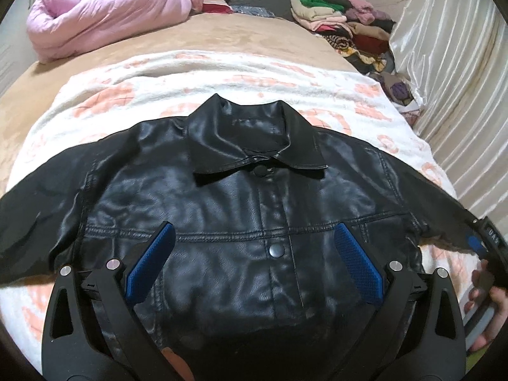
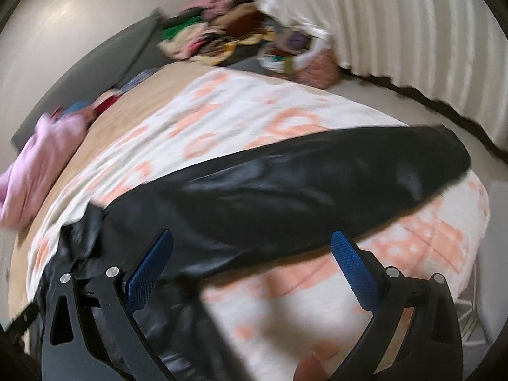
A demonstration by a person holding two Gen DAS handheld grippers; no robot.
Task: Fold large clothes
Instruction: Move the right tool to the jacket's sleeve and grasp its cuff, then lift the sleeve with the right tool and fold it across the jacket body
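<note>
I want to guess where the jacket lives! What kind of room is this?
Most likely a bedroom. The black jacket lies spread on a bed covered by a white and peach blanket, with a pink quilt bundled at the far end and long curtains alongside.

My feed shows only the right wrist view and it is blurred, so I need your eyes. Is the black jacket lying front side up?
Observer: Yes. In the left wrist view the black leather jacket lies front up, collar pointing away from the camera, snaps closed.
Operator: Where is the left gripper?
Observer: The left gripper is over the jacket's chest, fingers wide apart, gripping nothing.
Operator: Anything else on the bed?
Observer: A bundled pink quilt at the far left, and a pile of folded clothes at the far right.
</note>
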